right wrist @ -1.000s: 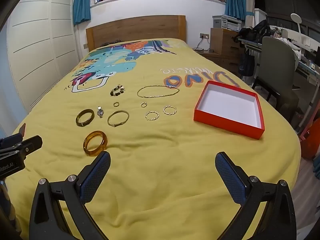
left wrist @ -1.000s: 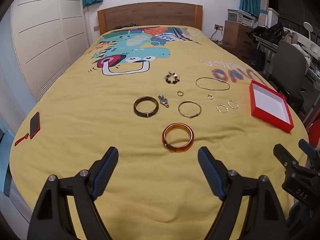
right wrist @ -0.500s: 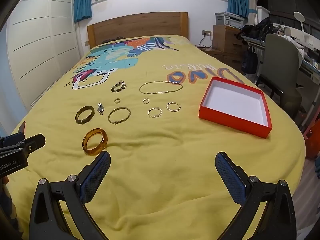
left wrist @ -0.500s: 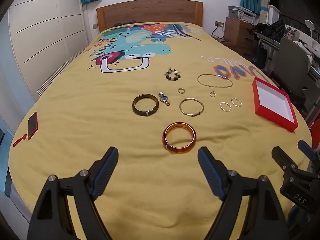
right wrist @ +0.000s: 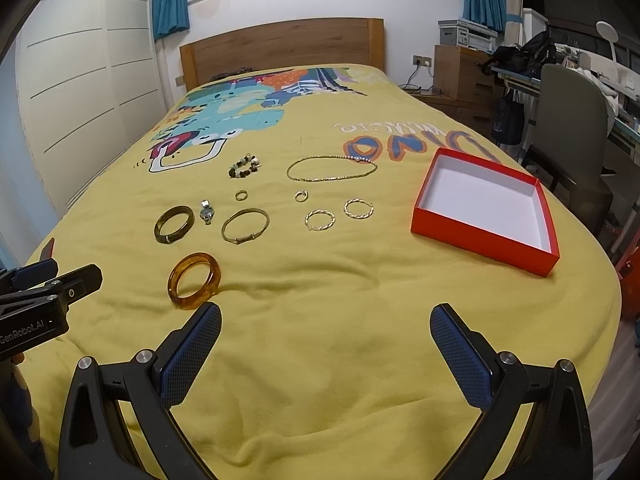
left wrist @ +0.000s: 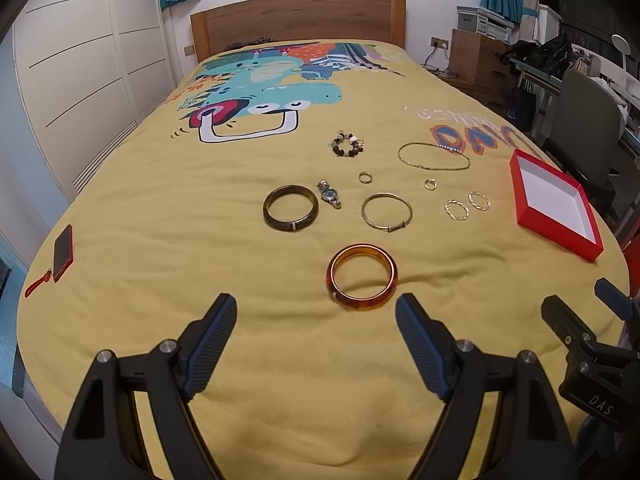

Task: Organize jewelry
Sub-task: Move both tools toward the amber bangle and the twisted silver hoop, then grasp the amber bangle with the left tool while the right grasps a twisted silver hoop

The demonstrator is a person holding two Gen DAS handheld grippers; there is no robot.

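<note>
Lying flat, translucent amber bangle (left wrist: pixel 362 277)

Your left tongs (left wrist: pixel 316 314): black frame, blue ribbed pads (left wrist: pixel 210 346), silver screws. Your right tongs (right wrist: pixel 326 326): same build, dotted blue pads (right wrist: pixel 190 354).

Box (right wrist: pixel 484 236) right of jewelry (right wrist: pixel 244 224) (on bed (right wrist: pixel 340 360))

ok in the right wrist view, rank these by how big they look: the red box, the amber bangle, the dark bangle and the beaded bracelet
1. red box, by far the largest.
2. amber bangle.
3. dark bangle, though it lies farther from the camera, so the two bangles may really be alike.
4. beaded bracelet, smallest, and also farthest away.
</note>
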